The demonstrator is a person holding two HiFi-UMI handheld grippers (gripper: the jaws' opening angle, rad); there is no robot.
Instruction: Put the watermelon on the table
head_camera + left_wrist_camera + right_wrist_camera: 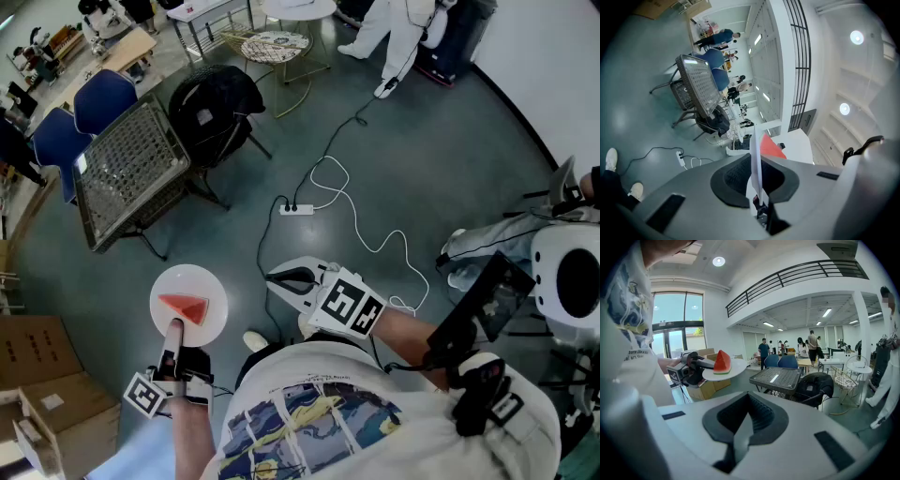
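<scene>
left gripper [174, 330], plate [212, 285], watermelon [185, 307] (red wedge)

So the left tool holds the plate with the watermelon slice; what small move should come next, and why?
Probably carry the plate toward the mesh table, keeping it level. The left tool is shut only on the plate's rim, the watermelon slice lies loose on top, and the table stands some way off, so a tilt might let the slice slide.

Left claw [174, 328] level, clamped on plate [212, 284] rim; right claw [275, 277] closed, empty, tilted slightly down
</scene>
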